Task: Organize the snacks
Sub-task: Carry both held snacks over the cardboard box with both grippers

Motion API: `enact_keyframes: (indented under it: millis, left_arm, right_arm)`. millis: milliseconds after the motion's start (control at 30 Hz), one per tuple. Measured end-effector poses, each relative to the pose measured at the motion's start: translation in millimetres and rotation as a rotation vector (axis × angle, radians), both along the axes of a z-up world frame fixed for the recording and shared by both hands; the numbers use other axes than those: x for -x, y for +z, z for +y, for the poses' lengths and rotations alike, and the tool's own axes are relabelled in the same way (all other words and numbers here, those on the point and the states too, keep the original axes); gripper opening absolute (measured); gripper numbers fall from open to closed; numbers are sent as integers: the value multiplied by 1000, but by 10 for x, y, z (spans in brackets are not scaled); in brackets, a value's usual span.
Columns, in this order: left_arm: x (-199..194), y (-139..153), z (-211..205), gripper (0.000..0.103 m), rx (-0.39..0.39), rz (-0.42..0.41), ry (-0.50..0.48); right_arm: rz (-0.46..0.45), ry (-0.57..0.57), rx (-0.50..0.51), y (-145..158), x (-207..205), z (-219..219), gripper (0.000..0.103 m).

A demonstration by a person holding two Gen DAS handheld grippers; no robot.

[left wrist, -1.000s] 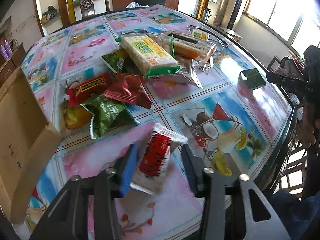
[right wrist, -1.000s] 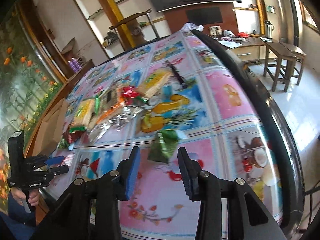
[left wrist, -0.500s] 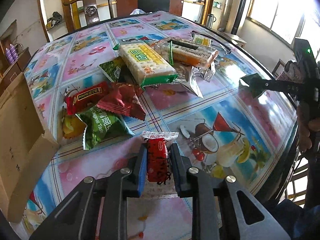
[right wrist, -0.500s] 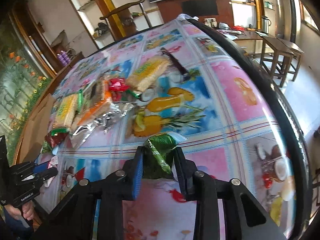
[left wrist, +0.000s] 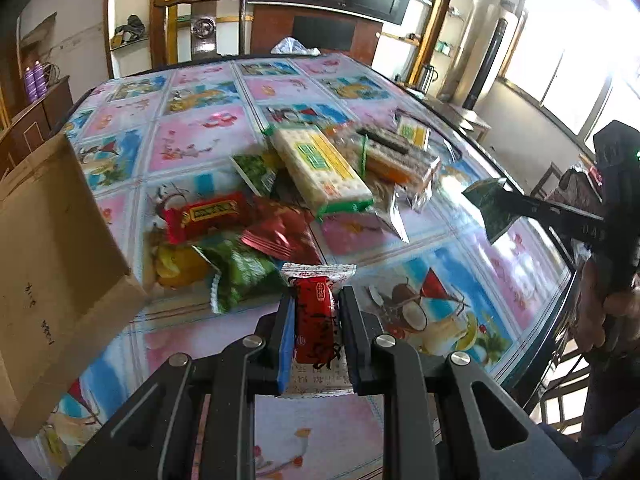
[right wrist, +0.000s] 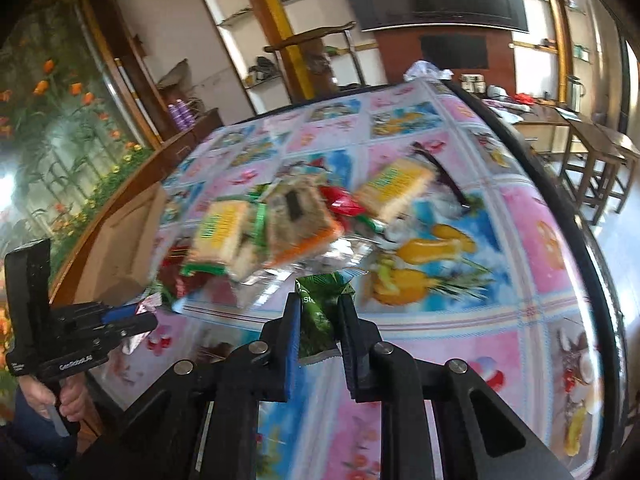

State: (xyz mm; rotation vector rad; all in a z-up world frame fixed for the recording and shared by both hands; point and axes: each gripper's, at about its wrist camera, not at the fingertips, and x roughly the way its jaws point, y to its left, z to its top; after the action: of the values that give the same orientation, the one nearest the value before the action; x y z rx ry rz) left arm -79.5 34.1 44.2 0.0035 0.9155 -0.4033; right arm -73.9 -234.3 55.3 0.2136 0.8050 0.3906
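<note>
Left gripper (left wrist: pixel 316 334) pinches a red-and-white wrapped candy (left wrist: pixel 314 320); right gripper (right wrist: pixel 318 330) pinches a green foil snack packet (right wrist: pixel 318 316). Neither boxed — most snacks remain beside the brown cardboard box (left wrist: pixel 52 260).

Red snack (left wrist: pixel 315 322) — green snack (right wrist: pixel 318 312) — both clamped

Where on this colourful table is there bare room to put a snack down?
Bare table stretches behind the snack pile toward the chair, and along the near edge between cardboard box and coconut picture. The middle, around the pile, is crowded.
</note>
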Motion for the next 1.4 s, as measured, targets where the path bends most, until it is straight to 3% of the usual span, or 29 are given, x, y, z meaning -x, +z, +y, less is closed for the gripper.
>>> enact_keyframes:
  millis: [300,700,867,1400]
  left_arm:
    - [-44,292,503,21,40,-67,111]
    - [-77,550,1695,21,58,-129,352]
    - [-149,618,2057,21,53,-143,407]
    - [-748,507,2855,21,52,-67,515]
  right_arm:
    - [-10,155,-37,204,-149,663,20]
    - [-24,360,-42,504,-561,1878,20]
    - [-6,411,-42,581,-779,2335,20]
    - [114,515,-38,494,-1494,3726,20]
